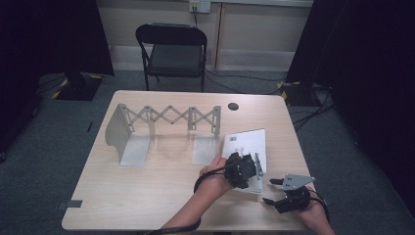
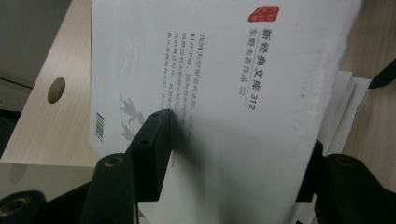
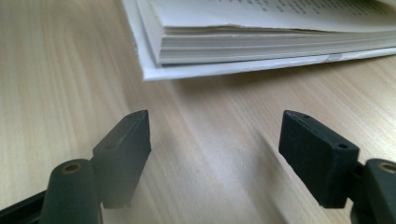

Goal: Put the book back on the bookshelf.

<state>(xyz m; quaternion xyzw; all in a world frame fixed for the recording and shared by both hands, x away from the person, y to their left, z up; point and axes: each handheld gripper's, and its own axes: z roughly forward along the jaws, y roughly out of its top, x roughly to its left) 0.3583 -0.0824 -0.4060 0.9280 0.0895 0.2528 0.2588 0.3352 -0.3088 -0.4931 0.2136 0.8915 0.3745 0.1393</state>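
The white book (image 1: 247, 147) lies at the near right of the bench (image 1: 147, 196), just right of the expanding metal book rack (image 1: 161, 129). The left gripper (image 1: 243, 169) is over its near edge; in the left gripper view its jaws are drawn in on the raised white cover (image 2: 224, 93), one either side of it, so it appears to be held and lifted off the page block. The right gripper (image 1: 274, 192) hovers low beside the book's near right corner, jaws standing wide with bare wood between them, holding nothing.

The step in hand looks like getting the book up off the bench (probably to stand it in the rack). Next the right gripper would need to slide in and close on the page block (image 3: 280, 42), since one cover alone may bend or tear.

Printed on the cover: a red seal (image 2: 263, 14), the vertical line "新经典文库 312" (image 2: 259, 70), smaller characters too fine to read surely, and a barcode (image 2: 99, 126).
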